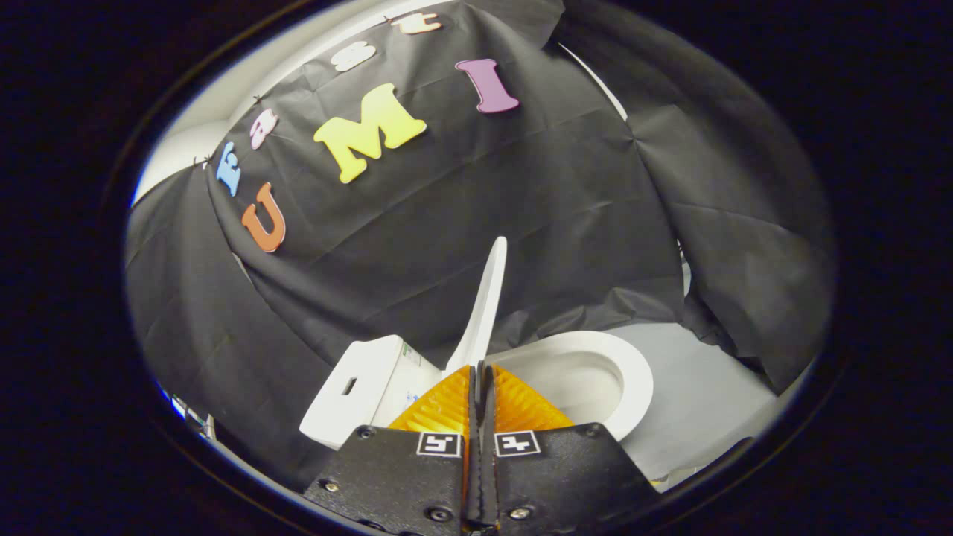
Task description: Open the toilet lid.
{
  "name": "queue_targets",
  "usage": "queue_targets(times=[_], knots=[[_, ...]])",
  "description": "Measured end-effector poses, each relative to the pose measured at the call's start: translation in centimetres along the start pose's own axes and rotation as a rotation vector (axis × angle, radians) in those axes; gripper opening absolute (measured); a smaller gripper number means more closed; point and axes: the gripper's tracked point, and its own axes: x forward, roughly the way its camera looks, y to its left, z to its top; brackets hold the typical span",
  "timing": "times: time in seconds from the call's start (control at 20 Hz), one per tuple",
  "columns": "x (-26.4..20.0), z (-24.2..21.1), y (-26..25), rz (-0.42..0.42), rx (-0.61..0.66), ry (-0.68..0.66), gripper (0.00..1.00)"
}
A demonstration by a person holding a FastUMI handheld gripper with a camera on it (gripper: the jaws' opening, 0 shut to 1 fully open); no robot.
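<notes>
Already raised, the lid looks rigid, light, slick plastic; the closed jaws pinch its lower edge.

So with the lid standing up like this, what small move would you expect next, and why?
Probably a short pull back from the toilet. The lid stands nearly upright just beyond the fingers, leaving the seat and bowl uncovered, so the opening looks done. The gripper has its orange fingers pressed together with nothing between them, so there is nothing to let go of first.
</notes>
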Motion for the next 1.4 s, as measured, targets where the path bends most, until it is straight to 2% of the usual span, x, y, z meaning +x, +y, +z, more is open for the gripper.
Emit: queue_targets(times=[0.35, 0.55, 0.75, 1.1, 1.4], knots=[[-0.1, 0.4, 4.2, -0.008, -0.100, -0.033, 0.03], [-0.3, 0.3, 6.9, -0.010, -0.202, -0.047, 0.04], [-0.2, 0.1, 9.4, -0.007, -0.215, -0.062, 0.04], [0.5, -0.4, 14.8, -0.002, -0.357, -0.094, 0.04], [1.1, -1.4, 18.8, 0.010, -0.417, -0.102, 0.04]])
